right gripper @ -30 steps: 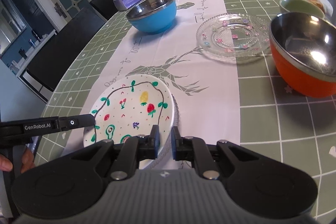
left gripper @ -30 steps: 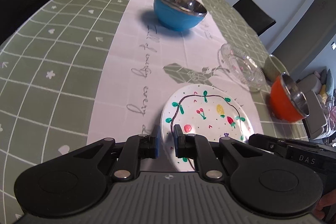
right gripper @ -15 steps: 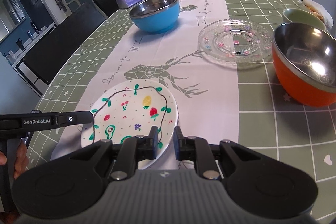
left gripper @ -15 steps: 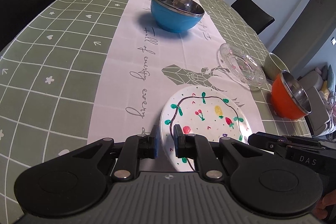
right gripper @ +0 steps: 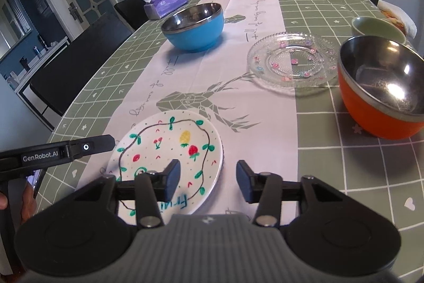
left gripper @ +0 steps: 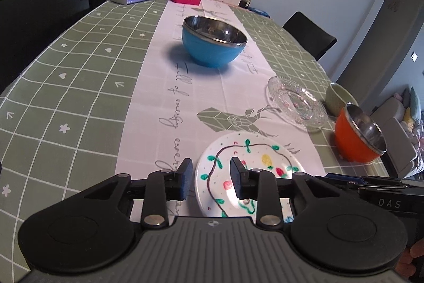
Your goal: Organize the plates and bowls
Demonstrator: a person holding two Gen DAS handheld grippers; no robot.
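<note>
Claws: both released; the jaws of the left claw [left gripper: 209, 178] and the right claw [right gripper: 205, 181] have just been opening, and no pad presses on anything.
Between jaws, left: the near left rim of the painted plate [left gripper: 249, 171] shows in the gap, with one pad over the plate and the other over the cloth; whether the rim sits at pad height I cannot tell.
Between jaws, right: the plate's [right gripper: 169, 158] right rim lies in the gap, one pad over the plate face, the other outside over the runner.
Plate: flat on the white runner at the near table edge, round, so no long axis to line up with.
Key relation: from the left claw the plate centre lies at about 1 o'clock; from the right claw at about 11 o'clock. The claws flank it from opposite sides and seem about equally near.
Glass plate [right gripper: 291, 60]: at 1 o'clock from the right claw, well apart from the painted plate, just beside the orange bowl [right gripper: 384, 86].
Blue bowl [left gripper: 214, 40]: at 12 o'clock from the left claw, far up the runner.
Green bowl [right gripper: 376, 27]: behind the orange one, at 2 o'clock.
Judgement: the painted plate looks set down here, so the next pick is likely the glass plate, and the right hand is nearer to it.
</note>
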